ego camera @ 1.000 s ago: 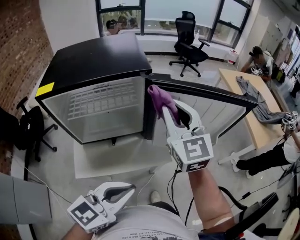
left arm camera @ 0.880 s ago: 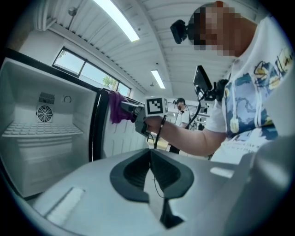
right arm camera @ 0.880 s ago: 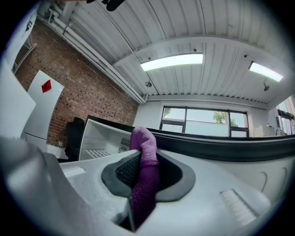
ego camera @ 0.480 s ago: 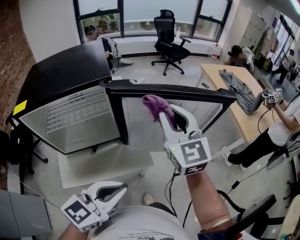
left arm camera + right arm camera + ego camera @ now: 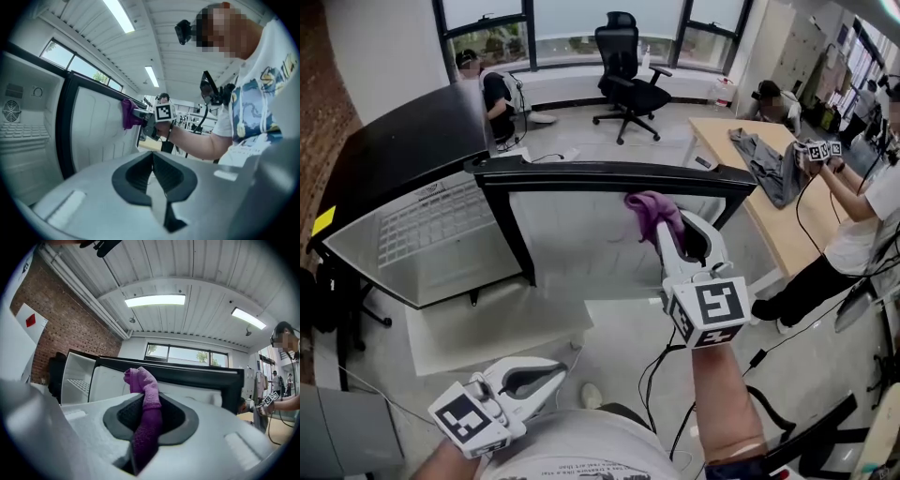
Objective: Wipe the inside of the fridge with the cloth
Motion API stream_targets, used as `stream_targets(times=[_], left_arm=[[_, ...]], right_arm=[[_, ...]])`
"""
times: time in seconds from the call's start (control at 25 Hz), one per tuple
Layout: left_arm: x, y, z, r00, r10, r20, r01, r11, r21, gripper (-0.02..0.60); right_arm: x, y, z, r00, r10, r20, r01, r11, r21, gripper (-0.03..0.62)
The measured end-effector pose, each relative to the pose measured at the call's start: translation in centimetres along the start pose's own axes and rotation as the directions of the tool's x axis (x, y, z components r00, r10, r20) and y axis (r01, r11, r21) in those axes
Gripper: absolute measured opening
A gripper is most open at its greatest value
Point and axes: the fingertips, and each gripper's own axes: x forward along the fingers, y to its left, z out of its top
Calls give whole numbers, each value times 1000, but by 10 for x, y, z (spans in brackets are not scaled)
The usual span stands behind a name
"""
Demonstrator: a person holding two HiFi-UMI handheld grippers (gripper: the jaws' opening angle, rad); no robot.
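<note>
Cloth (image 5: 652, 208) clamped in right hand-held gripper (image 5: 671, 231) beside fridge door (image 5: 609, 174) edge; left hand-held gripper (image 5: 557, 377) closed, empty.

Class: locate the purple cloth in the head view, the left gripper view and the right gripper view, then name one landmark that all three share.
Head view: purple cloth right of centre, at the tip of the right gripper.
Left gripper view: left of centre, mid-height, small, against the door.
Right gripper view: dead centre, pinched between the fingers, rising above them.
Shared landmark: the open fridge door, its black top edge close behind the cloth.
</note>
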Motion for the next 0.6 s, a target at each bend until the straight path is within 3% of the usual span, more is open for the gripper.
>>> stream_targets(times=[0.28,0.6], left_arm=[[24,-12,-3,1000,-24,-12,24,1000,1,5],[36,-20,-1,999,-32,-12,32,999,-1,5]], right_arm=[[-26,-46,-9,997,-80,-5,80,997,9,75],[-44,-68,-12,992,-123,-2,123,992,25,75]])
